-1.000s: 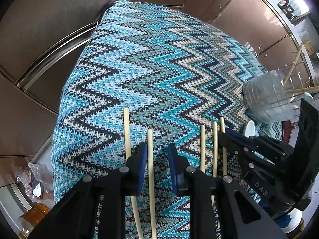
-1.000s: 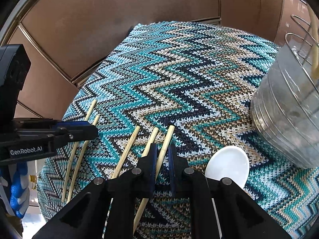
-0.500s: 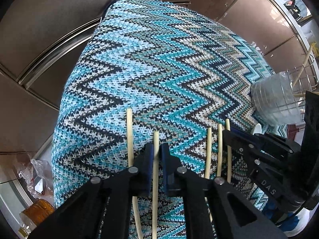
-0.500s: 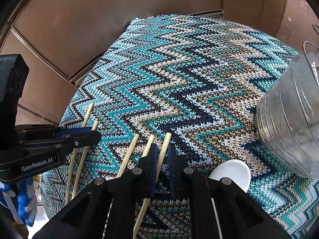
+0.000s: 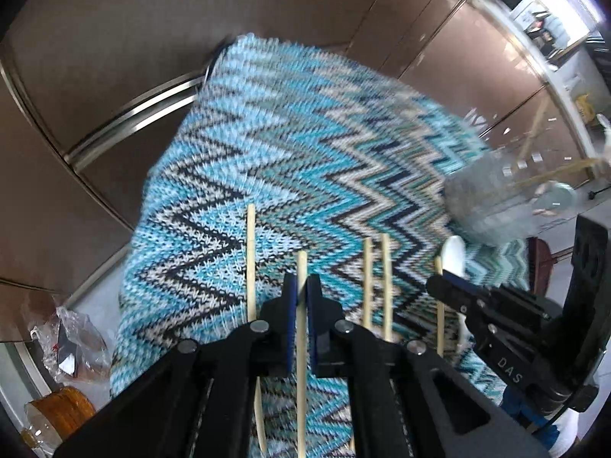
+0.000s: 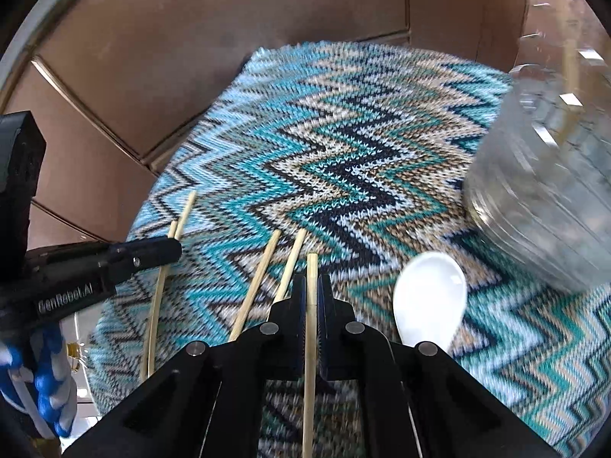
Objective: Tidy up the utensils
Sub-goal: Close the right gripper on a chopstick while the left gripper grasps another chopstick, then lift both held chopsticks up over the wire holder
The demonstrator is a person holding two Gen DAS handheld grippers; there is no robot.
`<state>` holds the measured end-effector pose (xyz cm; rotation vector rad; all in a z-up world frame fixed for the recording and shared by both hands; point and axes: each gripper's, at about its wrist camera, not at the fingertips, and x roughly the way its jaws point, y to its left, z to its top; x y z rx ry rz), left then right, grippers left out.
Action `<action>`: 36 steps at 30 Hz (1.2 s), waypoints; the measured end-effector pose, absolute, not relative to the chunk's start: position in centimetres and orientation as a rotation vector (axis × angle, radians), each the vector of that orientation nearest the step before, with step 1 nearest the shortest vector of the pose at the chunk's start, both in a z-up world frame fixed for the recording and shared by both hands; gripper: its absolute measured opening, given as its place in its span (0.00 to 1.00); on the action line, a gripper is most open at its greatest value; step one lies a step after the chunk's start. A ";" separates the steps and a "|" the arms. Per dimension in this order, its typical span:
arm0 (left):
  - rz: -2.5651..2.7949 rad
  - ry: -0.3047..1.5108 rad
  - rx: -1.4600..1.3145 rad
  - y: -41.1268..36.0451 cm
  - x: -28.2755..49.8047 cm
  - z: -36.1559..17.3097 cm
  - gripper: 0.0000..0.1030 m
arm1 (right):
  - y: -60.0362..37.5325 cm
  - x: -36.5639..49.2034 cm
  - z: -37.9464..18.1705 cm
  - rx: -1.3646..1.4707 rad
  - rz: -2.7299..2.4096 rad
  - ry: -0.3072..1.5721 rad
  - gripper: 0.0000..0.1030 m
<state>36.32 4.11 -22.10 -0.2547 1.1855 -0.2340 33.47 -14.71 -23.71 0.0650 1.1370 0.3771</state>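
My left gripper [image 5: 301, 286] is shut on a pale wooden chopstick [image 5: 301, 267] that sticks out past the blue pads, over the zigzag knit cloth [image 5: 305, 160]. A loose chopstick [image 5: 250, 259] lies just left of it and a pair of chopsticks [image 5: 377, 278] to its right. My right gripper [image 6: 312, 286] is shut on another chopstick [image 6: 312, 267]; two more chopsticks [image 6: 267, 267] lie left of it. A white spoon [image 6: 431, 297] rests on the cloth to the right. A clear utensil holder [image 6: 534, 198] with chopsticks in it stands at the far right.
Brown cabinet panels [image 5: 114, 38] with metal trim ring the cloth-covered surface. A crumpled plastic bag [image 5: 72, 343] and an orange roll [image 5: 65, 404] sit below the cloth's left edge. A blue-gloved hand [image 6: 49, 400] holds the left gripper.
The left jaws closed onto the chopstick that lay between them. Both grippers have risen a little from the cloth, each with its chopstick; the right one kept its grip throughout.
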 end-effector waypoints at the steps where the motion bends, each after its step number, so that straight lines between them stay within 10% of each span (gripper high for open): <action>1: -0.237 1.166 -0.255 4.2 35.7 -21.4 0.04 | -15.0 32.8 -23.2 0.073 0.388 1.115 0.05; 36: -0.396 0.547 -0.314 -0.5 21.8 0.9 0.04 | -25.3 13.3 -1.8 0.143 0.366 0.418 0.05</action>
